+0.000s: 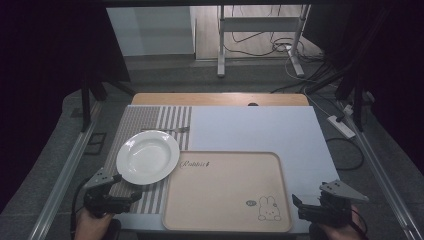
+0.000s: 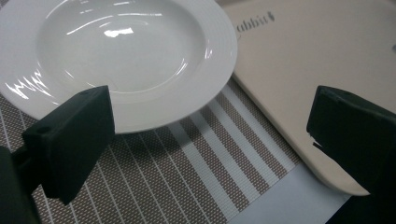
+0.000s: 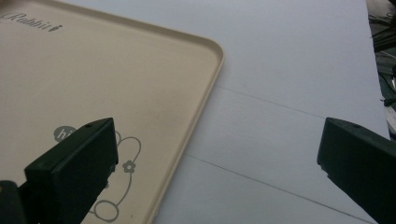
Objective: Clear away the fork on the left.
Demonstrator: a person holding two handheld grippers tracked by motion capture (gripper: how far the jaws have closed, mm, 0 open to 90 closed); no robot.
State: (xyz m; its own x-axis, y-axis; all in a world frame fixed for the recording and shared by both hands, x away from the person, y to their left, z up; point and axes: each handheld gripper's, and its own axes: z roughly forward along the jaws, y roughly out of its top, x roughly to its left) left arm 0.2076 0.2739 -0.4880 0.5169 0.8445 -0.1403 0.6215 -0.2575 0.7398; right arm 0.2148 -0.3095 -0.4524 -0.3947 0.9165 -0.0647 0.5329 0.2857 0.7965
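White table surface [image 1: 250, 127] carrying, at its near centre, a beige tray [image 1: 227, 192] printed with "Rabbit" lettering and a rabbit drawing. To the tray's left lies a brown-and-white striped placemat [image 1: 150, 120]; a white deep-rimmed plate [image 1: 148, 156] rests on it, its rim just beside the tray's left edge. A fork [image 1: 170, 130] lies on the mat just beyond the plate. Left gripper [image 2: 210, 144], at the near left corner, hangs over the mat near the plate, jaws spread wide, empty. Right gripper [image 3: 217, 172], at the near right corner beside the tray's right rim, likewise spread wide and empty.
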